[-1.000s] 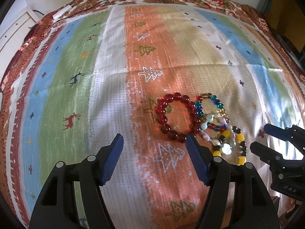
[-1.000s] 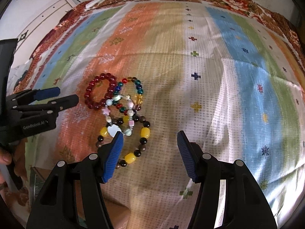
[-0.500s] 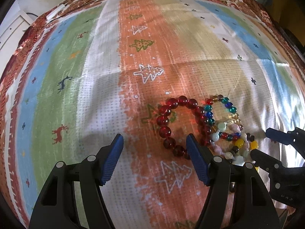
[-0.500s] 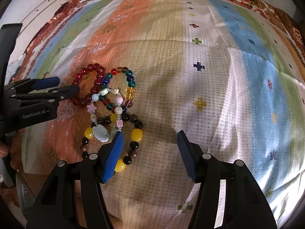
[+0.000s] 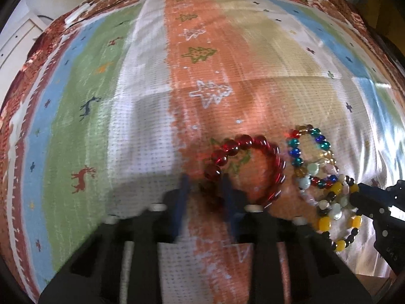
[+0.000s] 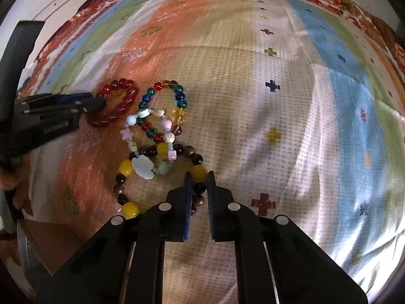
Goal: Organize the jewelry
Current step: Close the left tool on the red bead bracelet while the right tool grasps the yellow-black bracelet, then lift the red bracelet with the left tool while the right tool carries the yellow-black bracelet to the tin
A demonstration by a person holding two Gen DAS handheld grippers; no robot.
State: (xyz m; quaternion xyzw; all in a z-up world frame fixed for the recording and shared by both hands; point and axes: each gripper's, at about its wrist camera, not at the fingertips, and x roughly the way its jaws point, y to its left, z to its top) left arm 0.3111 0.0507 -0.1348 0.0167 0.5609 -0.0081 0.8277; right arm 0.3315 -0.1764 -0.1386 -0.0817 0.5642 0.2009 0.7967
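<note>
Beyond the red bracelet (image 5: 249,162) we've got loads of bare striped cloth (image 5: 141,106) out to its flowery border. Left tongs (image 5: 206,190) are clenched on its near beads, a bit blurry. Right tongs (image 6: 198,181) are pinched on the yellow-and-dark bracelet (image 6: 162,174), tangled with the multicolor bracelet (image 6: 164,109) and pastel bracelet (image 6: 149,136) beside the red one. Only the right view shows that grip clearly.
</note>
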